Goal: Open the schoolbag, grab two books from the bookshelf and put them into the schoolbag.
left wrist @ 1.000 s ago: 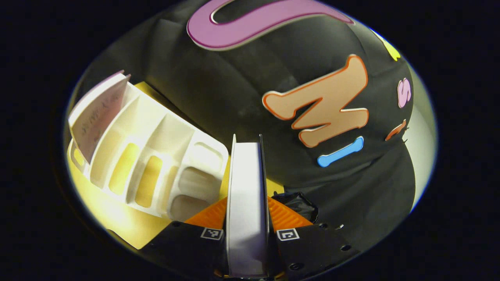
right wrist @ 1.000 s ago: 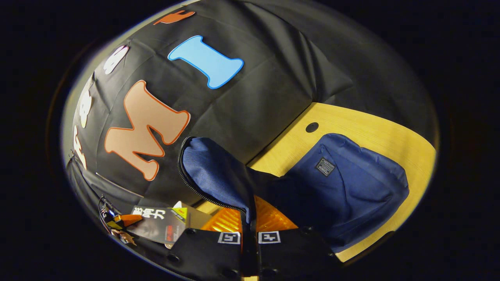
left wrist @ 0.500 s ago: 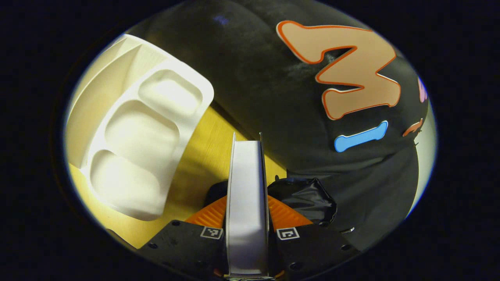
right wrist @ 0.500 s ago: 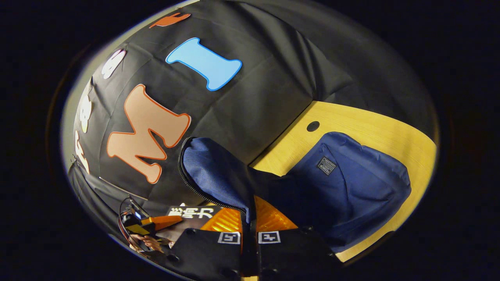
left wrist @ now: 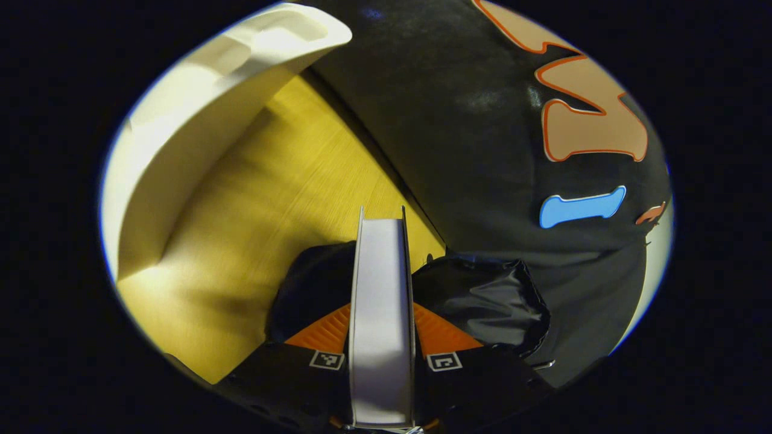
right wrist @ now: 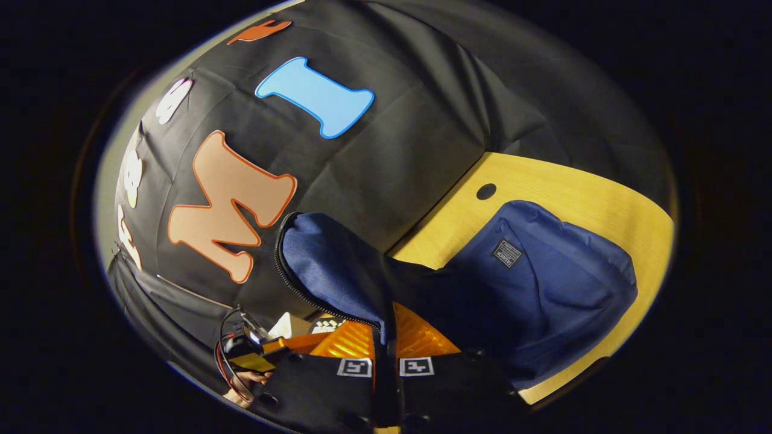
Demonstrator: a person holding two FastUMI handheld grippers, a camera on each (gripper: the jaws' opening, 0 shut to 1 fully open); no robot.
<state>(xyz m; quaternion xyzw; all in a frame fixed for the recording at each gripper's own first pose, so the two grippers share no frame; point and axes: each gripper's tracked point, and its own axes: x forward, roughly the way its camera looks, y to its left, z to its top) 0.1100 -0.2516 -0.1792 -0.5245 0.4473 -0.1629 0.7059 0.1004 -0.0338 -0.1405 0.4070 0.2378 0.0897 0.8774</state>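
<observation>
Left gripper view shows our left hand-held gripper (left wrist: 382, 337) clamped on a book (left wrist: 381, 301), held edge-on and upright between both fingers, above the yellow surface (left wrist: 259, 199). The white bookshelf (left wrist: 199, 108) sits off to the upper left, and dark bag fabric bunches just beyond the fingers. In the right gripper view, our right hand-held gripper (right wrist: 386, 346) pinches the schoolbag flap (right wrist: 338, 271) by its zipper edge, lifting it, while the blue schoolbag (right wrist: 543, 283) lies on the surface. We judge the risk is the book catching on the flap or rim if the opening sags, or the flap slipping from the pinch. The left one points downward toward the bag; the right tilts up, holding the flap raised.
</observation>
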